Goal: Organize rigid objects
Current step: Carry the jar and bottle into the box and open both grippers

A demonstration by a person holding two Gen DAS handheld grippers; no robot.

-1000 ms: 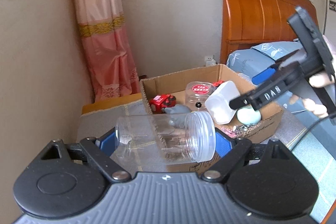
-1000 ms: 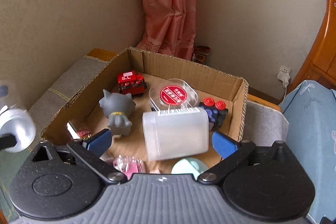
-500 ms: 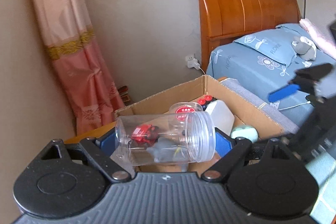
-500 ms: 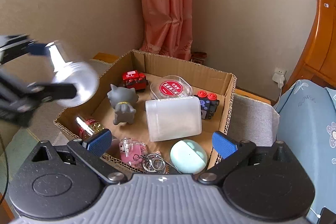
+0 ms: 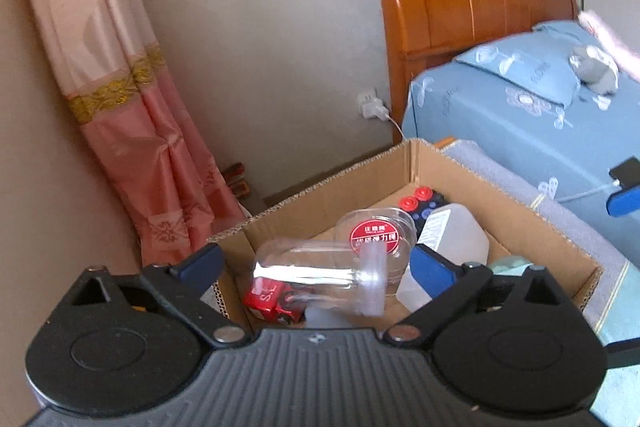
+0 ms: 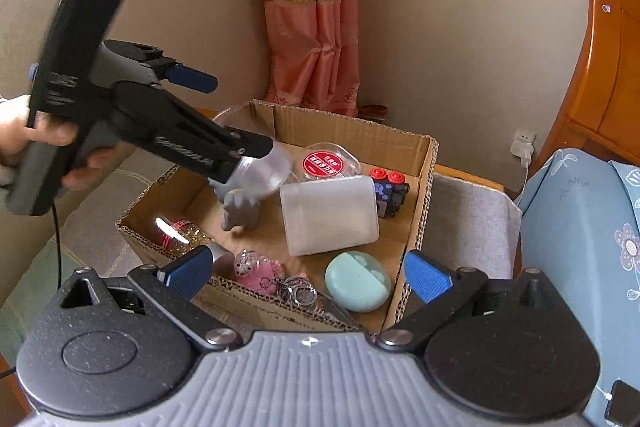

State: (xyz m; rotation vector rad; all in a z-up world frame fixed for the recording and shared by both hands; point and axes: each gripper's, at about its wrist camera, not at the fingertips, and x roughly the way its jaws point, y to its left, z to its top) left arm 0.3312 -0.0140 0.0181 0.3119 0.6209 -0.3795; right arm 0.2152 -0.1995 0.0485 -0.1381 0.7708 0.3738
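Beside the blue-covered bed point(image 5: 500, 131), a cardboard box point(image 6: 424, 187) is seen standing open on a grey cloth-covered surface, with a pink curtain point(image 6: 316, 27) hung in the corner behind it. Inside the box a frosted white container point(image 6: 328, 215) is laid on its side near the middle, and a round case with a red label point(image 6: 324, 163) is set behind it. A mint-green oval case point(image 6: 356, 287) is placed at the near edge, with a grey animal figure point(image 6: 240, 215), a red toy vehicle point(image 5: 272, 303) and a pink keychain point(image 6: 256, 267) spread around. Over the box, the left claw point(image 5: 316, 263) is held by a hand point(image 6: 44, 143), and its jaws are being opened; a clear plastic jar point(image 5: 316, 275) is seen blurred between them on its side, free of both pads, above the red vehicle. The right claw point(image 6: 306, 273) is spread wide at the near rim, with nothing between its pads
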